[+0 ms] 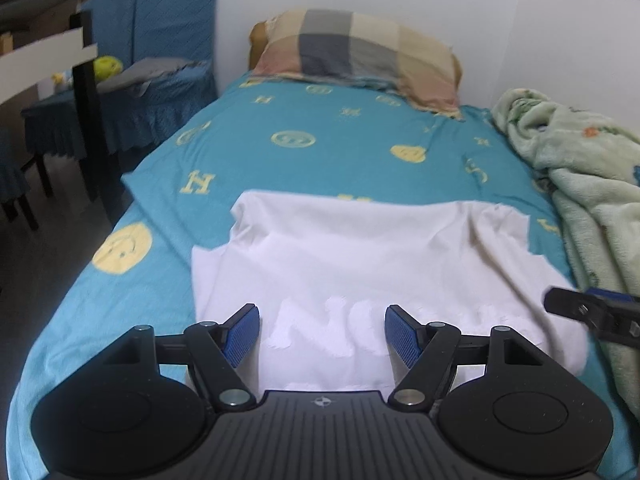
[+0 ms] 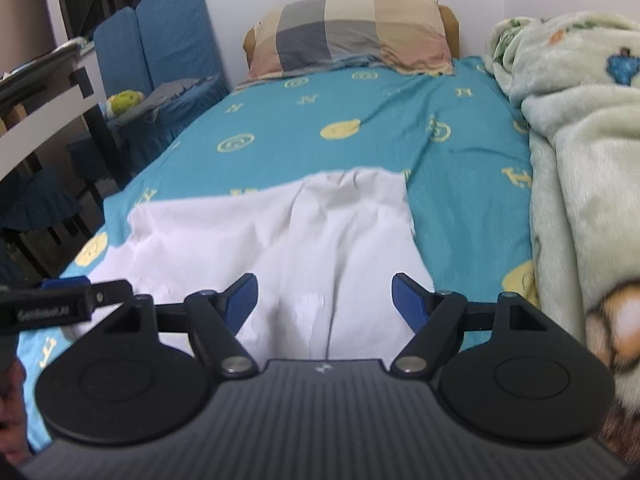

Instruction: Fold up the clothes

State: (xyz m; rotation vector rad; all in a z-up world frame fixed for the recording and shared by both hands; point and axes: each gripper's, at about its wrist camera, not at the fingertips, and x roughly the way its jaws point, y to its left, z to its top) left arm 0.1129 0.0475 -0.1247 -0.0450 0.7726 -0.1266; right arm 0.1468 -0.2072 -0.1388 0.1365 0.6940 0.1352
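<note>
A white garment (image 1: pixel 340 264) lies spread on the bed (image 1: pixel 320 140), just beyond and below both tools, its longer run going left to right across the near end. The left hand-held gripper (image 1: pixel 322 334) hangs over its near-left part, the right hand-held gripper (image 2: pixel 324 300) over its near-right; neither is clearly nearer. Both stand spread wide, holding nothing, with no pad on the cloth.

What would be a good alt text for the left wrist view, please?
A white garment lies spread on a bed with a teal sheet; the open left gripper hovers above it, holding nothing. A checked pillow sits at the far end.
</note>
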